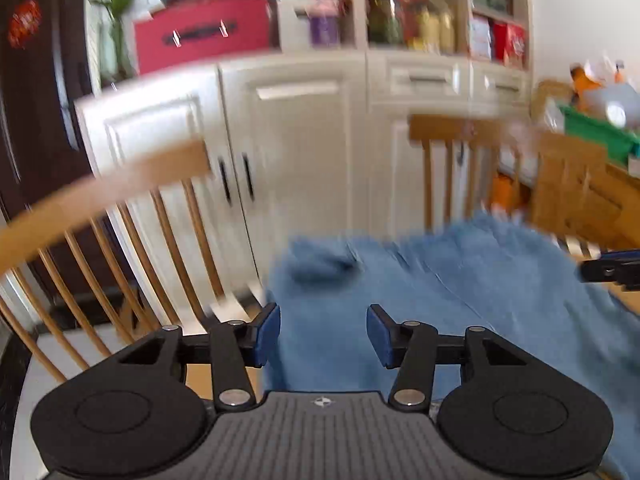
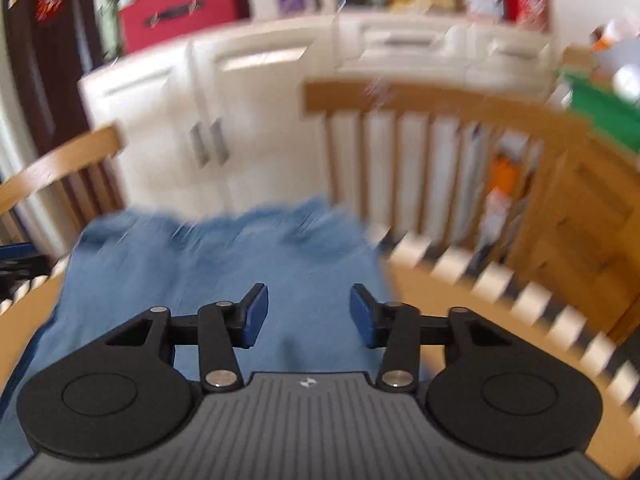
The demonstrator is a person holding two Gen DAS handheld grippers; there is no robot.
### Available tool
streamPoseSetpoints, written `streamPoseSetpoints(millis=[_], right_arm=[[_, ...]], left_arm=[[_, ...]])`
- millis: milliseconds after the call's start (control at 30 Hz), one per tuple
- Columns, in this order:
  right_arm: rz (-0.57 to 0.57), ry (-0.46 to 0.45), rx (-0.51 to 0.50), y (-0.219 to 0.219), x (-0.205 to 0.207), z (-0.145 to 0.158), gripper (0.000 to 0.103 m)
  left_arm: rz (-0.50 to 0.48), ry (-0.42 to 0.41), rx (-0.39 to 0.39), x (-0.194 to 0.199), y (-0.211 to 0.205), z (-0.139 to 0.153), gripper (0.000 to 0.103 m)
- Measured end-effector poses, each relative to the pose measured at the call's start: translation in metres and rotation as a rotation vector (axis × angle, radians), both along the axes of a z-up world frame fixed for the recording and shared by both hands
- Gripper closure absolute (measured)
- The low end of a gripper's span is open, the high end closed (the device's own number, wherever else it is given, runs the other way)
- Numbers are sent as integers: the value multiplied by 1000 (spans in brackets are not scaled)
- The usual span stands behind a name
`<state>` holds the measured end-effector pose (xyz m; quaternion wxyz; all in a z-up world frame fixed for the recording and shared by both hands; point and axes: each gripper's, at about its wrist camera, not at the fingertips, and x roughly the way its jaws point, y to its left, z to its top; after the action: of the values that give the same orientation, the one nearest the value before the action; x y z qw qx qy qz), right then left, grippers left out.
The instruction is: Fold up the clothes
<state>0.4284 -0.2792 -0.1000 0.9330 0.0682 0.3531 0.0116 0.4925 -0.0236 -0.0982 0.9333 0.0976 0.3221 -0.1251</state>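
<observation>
Nearest the left wrist camera, the left gripper [image 1: 323, 334] has its jaws spread wide, with nothing between the blue pads [image 1: 267, 334]; only cloth shows through the gap. Beneath and ahead of it lies the blue garment [image 1: 460, 280], a soft towel-like fabric spread over a wooden table [image 1: 628, 304] and rumpled at its far edge, its left side hanging down near the table's edge. At the right border of this view the tip of the right gripper [image 1: 608, 270] pokes in just above the cloth.

In the right wrist view, the right gripper [image 2: 306, 314] is likewise wide open and holds nothing, hovering above the same blue garment [image 2: 200, 264], which fills the near middle of the table; bare tabletop [image 2: 440, 300] shows to its right (the edge there looks striped, though motion blur makes it hard to read). A dark sliver of the left gripper [image 2: 16, 264] shows at the far left.

Past the table stand two wooden spindle-back chairs, one to the left [image 1: 100, 208] and one to the right [image 2: 420, 120]. Behind them runs a white cabinet [image 1: 300, 140] topped by a red storage box [image 1: 200, 36], a green plant [image 1: 116, 4] and open shelves of packaged goods [image 1: 432, 12]. A green bin [image 1: 600, 132] sits on a wooden unit at far right. Both views are blurred.
</observation>
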Motion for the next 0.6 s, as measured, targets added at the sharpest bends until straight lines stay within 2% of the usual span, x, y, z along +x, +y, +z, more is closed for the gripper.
streamPoseSetpoints(millis=[67, 100, 133, 167, 200, 267, 300, 333, 367, 400, 433, 533, 600], right_arm=[[7, 56, -40, 17, 4, -21, 62], [6, 60, -71, 24, 6, -30, 59], [5, 65, -101, 31, 7, -39, 55], [4, 70, -132, 38, 9, -48, 54], [-4, 80, -153, 43, 12, -53, 50], [-40, 140, -108, 44, 16, -48, 55], [-56, 143, -56, 44, 8, -39, 62], [-64, 115, 6, 44, -4, -27, 60], [-56, 81, 55, 45, -22, -15, 60], [-31, 39, 88, 48, -46, -3, 58], [-2, 5, 115, 52, -71, 8, 52], [72, -43, 193, 67, -148, 22, 46], [122, -38, 235, 80, -196, 22, 44]], left_arm=[[42, 121, 54, 12, 2, -33, 73], [65, 145, 70, 15, 7, -47, 68], [84, 95, 88, 13, 12, -57, 61], [84, 66, 140, 12, 11, -61, 50], [90, 47, 196, 11, 11, -65, 51], [125, 59, 294, 11, 12, -63, 61], [137, 48, 253, 2, 21, -55, 63], [147, 31, 204, -10, 32, -45, 63], [148, 3, 142, -29, 45, -30, 59], [145, -13, 91, -49, 55, -18, 50], [143, -25, 45, -70, 65, -9, 48], [135, -27, -51, -142, 89, 8, 46], [148, -34, -68, -201, 102, 25, 44]])
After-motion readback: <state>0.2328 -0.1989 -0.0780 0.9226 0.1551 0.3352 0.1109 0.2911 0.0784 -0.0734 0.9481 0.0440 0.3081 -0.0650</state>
